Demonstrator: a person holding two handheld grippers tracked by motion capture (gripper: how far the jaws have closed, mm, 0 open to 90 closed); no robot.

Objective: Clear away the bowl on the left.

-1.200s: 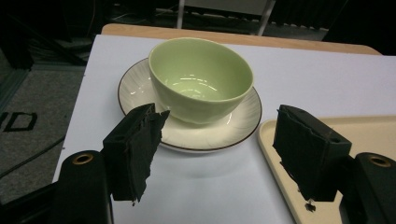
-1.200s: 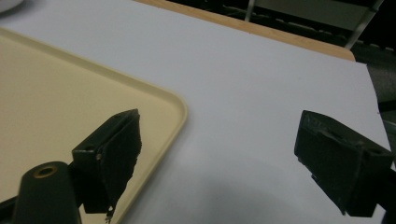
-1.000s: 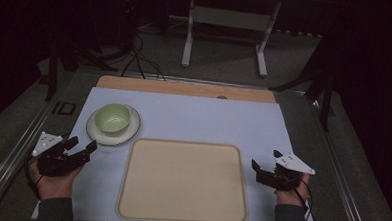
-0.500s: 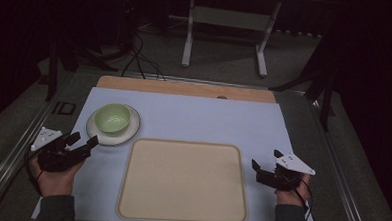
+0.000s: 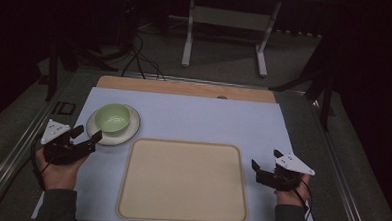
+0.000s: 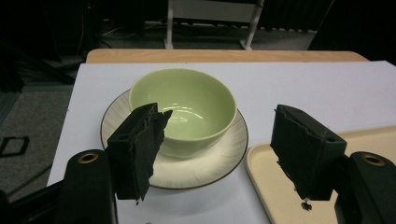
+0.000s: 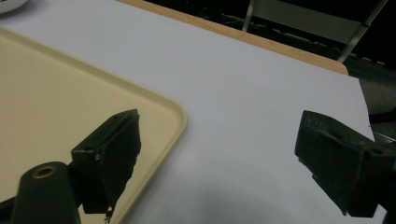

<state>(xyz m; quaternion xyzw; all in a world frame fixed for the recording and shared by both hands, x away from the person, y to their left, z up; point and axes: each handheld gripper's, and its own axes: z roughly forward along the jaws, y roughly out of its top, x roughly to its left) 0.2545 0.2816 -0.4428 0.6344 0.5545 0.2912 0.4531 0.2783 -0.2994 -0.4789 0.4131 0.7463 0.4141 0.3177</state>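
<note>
A green bowl (image 5: 112,118) sits empty on a white plate (image 5: 130,132) at the worktop's (image 5: 199,115) left. The left claw (image 5: 86,136), spread wide, hovers just beside the plate's near rim. The beige tray (image 5: 183,181) lies bare. The right claw (image 5: 256,171), also spread, rests by the tray's right edge.

The bowl (image 5: 112,118) sits on a plate (image 5: 97,134), left-behind the tray (image 5: 183,180).

It looks like a darkened lab or test room: a work table (image 5: 184,115) covered in white sheet, cables (image 5: 141,58) on grey carpet, a metal-legged bench (image 5: 227,27) behind.
</note>
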